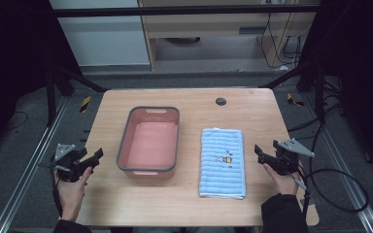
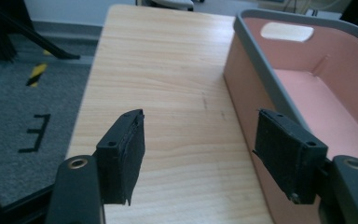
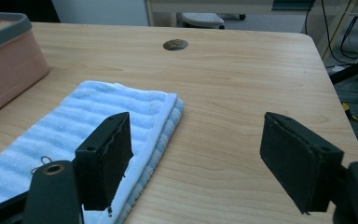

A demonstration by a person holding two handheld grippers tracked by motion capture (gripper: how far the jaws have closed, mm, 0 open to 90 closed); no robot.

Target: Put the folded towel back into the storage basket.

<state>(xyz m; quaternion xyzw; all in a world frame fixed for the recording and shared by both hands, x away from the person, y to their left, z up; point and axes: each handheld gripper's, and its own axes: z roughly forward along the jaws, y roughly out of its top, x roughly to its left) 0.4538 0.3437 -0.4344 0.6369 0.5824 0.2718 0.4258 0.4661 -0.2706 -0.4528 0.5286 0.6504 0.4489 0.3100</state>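
Observation:
A pink basin with a grey rim (image 1: 121,145) stands empty at the table's middle left. Its near wall fills the right of the left gripper view, basin (image 2: 279,88). A folded light-blue striped towel (image 1: 222,162) with a small embroidered figure lies flat to the basin's right, towel (image 3: 93,121). My left gripper (image 1: 97,155) hovers at the table's left edge, open, nothing between its jaws, left gripper (image 2: 198,154). My right gripper (image 1: 258,151) is held just right of the towel, open and empty, right gripper (image 3: 196,158).
The wooden table (image 1: 194,204) has a dark round cable hole (image 1: 220,101) near its far edge, hole (image 3: 175,45). Metal frame rails and black cables lie on the grey floor on both sides. A cabinet stands beyond the table.

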